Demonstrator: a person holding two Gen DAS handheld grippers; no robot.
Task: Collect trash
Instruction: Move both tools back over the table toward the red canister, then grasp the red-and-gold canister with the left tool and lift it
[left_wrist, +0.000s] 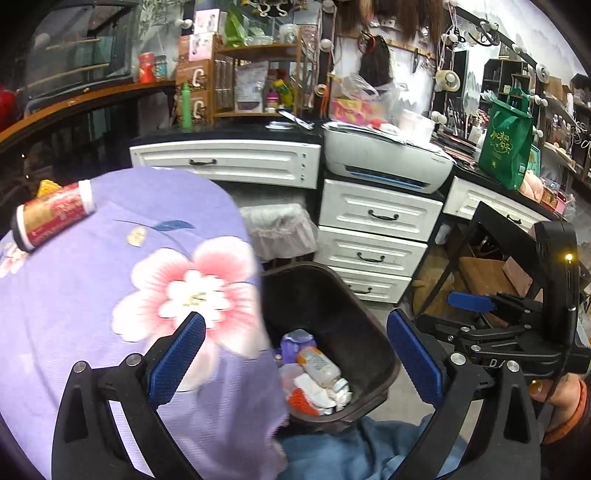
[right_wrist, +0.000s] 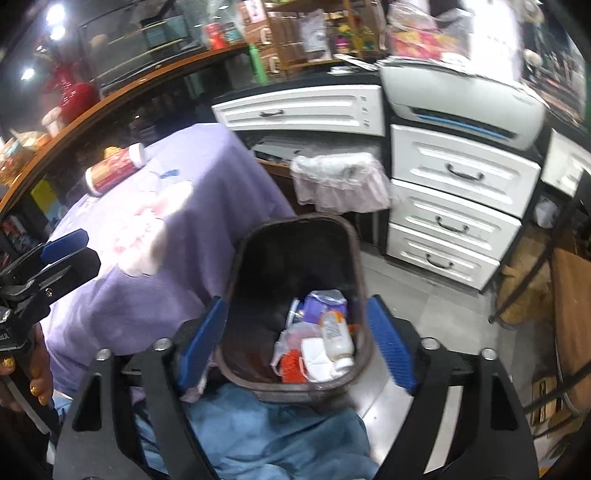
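Note:
A dark brown trash bin (left_wrist: 295, 267) (right_wrist: 295, 221) stands on the floor beside a table under a purple flowered cloth (left_wrist: 110, 295) (right_wrist: 166, 280). In the bin lie a white bottle (left_wrist: 321, 367) (right_wrist: 336, 332), a purple packet (left_wrist: 295, 343) (right_wrist: 328, 304), white tissue and an orange item (left_wrist: 301, 400) (right_wrist: 290, 363). A red can (left_wrist: 55, 218) (right_wrist: 114, 170) lies on its side on the cloth. My left gripper (left_wrist: 295, 354) (right_wrist: 66, 251) is open and empty above the bin's left edge. My right gripper (right_wrist: 297, 343) (left_wrist: 465, 314) is open and empty over the bin's near rim.
White drawers (left_wrist: 373, 236) (right_wrist: 458, 206) with a printer (left_wrist: 384, 158) on top stand behind the bin. A second bin with a clear liner (left_wrist: 277, 229) (right_wrist: 340, 181) sits under the counter. A black metal frame (left_wrist: 480, 240) is at the right. Blue denim (left_wrist: 351, 443) lies below the grippers.

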